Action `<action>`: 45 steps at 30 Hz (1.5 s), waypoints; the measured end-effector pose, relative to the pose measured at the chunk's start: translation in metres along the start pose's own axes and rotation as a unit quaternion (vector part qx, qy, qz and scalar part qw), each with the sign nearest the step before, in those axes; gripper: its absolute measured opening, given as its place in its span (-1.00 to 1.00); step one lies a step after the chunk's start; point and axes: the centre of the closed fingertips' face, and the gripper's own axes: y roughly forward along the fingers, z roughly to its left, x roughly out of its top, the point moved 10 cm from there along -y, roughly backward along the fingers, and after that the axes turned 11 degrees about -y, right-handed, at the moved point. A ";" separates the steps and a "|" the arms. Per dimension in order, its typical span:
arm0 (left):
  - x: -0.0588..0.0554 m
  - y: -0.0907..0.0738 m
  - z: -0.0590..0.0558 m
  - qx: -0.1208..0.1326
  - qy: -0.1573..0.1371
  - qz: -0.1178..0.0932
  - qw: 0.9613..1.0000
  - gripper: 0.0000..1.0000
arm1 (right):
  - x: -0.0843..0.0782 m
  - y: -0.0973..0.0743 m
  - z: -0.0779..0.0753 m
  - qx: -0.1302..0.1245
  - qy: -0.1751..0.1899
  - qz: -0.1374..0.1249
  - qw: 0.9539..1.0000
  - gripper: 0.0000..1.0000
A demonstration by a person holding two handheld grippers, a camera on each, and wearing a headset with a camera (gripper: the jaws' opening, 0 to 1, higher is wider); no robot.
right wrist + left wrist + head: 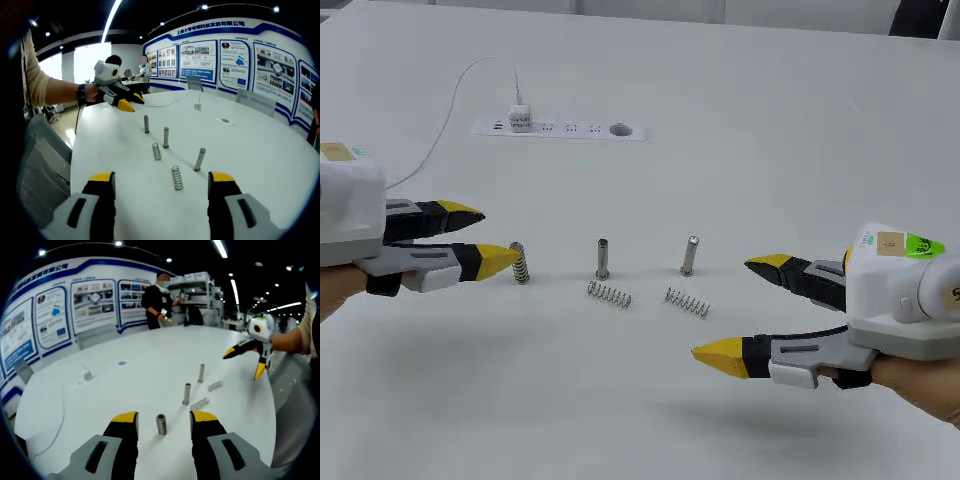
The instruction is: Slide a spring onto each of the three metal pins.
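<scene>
Left gripper (pixel 162 416) fingers (pixel 125 418) released, sprung pin (pixel 161 424) just beyond them; right gripper (pixel 159 176) released, springs (pixel 177 178) ahead.

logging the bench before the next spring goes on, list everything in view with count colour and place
pin with spring: 1, grey metal, upright, left end of the row
bare pins: 2, silver, upright, middle and right of the row
loose springs: 2, silver, lying on the table, one in front of each bare pin
power strip: 1, white, far side of the table
charger: 1, white, plugged into the strip's left end
cable: 1, white, runs left from the charger
table: 1, white
left gripper: 1, yellow tips, open, close by the pin with spring
right gripper: 1, yellow tips, open, right of the row
</scene>
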 end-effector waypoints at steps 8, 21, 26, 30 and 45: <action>-0.008 -0.008 -0.010 0.000 -0.008 -0.008 1.000 -0.16 | 0.002 0.004 0.000 0.003 -0.003 0.002 1.000 0.52; -0.027 -0.018 -0.026 -0.004 -0.029 -0.011 1.000 -0.16 | 0.007 0.011 -0.002 0.009 -0.012 0.006 1.000 0.48; -0.033 -0.020 -0.031 -0.002 -0.039 -0.013 0.999 -0.14 | 0.010 0.017 -0.003 0.012 -0.014 0.006 1.000 0.43; -0.036 -0.023 -0.035 0.001 -0.046 -0.017 0.999 -0.09 | 0.012 0.023 -0.002 0.015 -0.017 0.006 1.000 0.38; -0.049 -0.032 -0.051 0.014 -0.069 -0.036 0.997 0.17 | 0.015 0.052 -0.001 0.021 -0.026 0.018 0.999 0.10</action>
